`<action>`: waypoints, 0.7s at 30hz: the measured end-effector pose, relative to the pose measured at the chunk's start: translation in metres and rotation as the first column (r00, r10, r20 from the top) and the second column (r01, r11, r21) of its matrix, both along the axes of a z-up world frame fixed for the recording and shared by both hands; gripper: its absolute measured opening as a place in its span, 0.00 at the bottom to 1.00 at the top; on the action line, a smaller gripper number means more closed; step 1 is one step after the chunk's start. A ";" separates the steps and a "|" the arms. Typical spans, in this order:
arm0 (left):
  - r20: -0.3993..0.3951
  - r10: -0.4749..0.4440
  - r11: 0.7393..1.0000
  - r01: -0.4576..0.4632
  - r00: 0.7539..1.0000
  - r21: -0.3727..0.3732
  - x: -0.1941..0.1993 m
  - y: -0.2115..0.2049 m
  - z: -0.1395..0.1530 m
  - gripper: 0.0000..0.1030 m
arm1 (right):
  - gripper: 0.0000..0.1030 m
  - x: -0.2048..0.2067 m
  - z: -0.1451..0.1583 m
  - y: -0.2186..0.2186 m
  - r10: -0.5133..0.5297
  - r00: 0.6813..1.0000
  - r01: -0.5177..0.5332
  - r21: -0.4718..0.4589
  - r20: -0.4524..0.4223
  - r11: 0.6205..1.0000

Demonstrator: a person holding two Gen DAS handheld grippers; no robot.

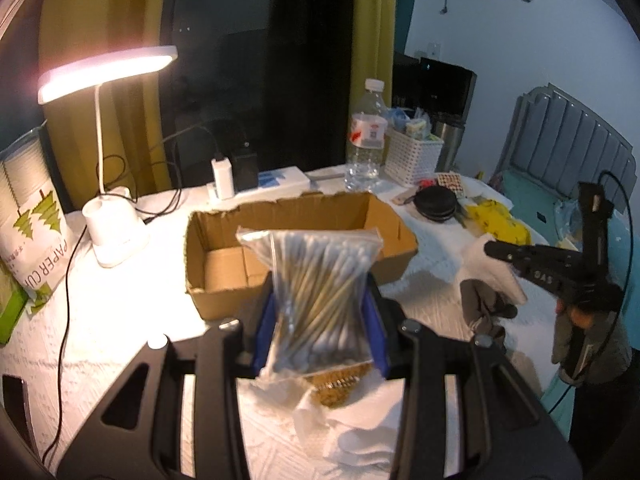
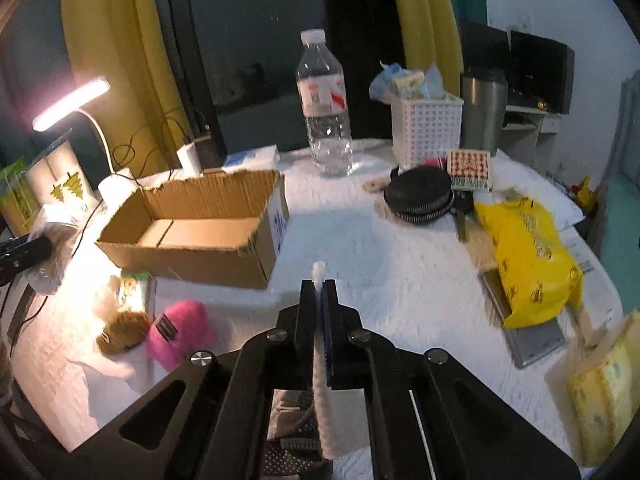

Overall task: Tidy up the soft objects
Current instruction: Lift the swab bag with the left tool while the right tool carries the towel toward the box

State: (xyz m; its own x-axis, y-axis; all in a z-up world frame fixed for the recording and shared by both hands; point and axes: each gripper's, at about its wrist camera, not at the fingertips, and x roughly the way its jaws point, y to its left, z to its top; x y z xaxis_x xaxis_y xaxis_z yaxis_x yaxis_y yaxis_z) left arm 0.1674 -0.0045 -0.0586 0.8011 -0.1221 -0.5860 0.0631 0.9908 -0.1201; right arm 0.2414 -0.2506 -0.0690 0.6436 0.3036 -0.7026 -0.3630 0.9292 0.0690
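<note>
My left gripper (image 1: 320, 312) is shut on a clear zip bag of cotton swabs (image 1: 316, 288) and holds it upright just in front of the open cardboard box (image 1: 224, 280). The box (image 2: 192, 256) is empty inside. My right gripper (image 2: 319, 284) is shut on a white cloth (image 2: 322, 380) that hangs down between its fingers; it also shows in the left wrist view (image 1: 516, 260) at right with the cloth (image 1: 500, 276). A pink fluffy item (image 2: 180, 332) and a brown fluffy item (image 2: 122, 332) lie left of the right gripper. A grey sock (image 2: 292, 416) lies under it.
A lit desk lamp (image 1: 108, 216), a paper-cup bag (image 1: 36, 248), a water bottle (image 2: 326, 108), a white basket (image 2: 426, 128), a black round zip case (image 2: 420, 196), a yellow bag (image 2: 532, 256) and a tissue pack (image 2: 604, 392) stand around. White tissues (image 1: 352, 432) lie below the left gripper.
</note>
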 end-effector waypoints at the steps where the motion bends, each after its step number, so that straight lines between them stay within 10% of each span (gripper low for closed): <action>1: 0.006 0.001 1.000 -0.001 1.000 -0.003 0.002 0.002 0.002 0.39 | 0.04 0.000 0.005 0.001 0.003 1.000 -0.003 0.014 0.006 1.000; 21: 0.106 0.002 0.999 0.004 0.994 -0.052 0.047 0.027 0.027 0.39 | 0.04 0.034 0.096 0.083 0.169 0.967 -0.194 0.120 0.191 0.974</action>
State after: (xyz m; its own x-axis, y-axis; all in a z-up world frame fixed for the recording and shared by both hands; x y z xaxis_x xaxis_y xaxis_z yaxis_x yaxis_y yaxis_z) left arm 0.2141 0.0226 -0.0317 0.8581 -0.1512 -0.4907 0.0792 0.9832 -0.1643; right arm 0.2758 -0.1673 0.0267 0.6797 0.5118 -0.5253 -0.5425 0.8329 0.1096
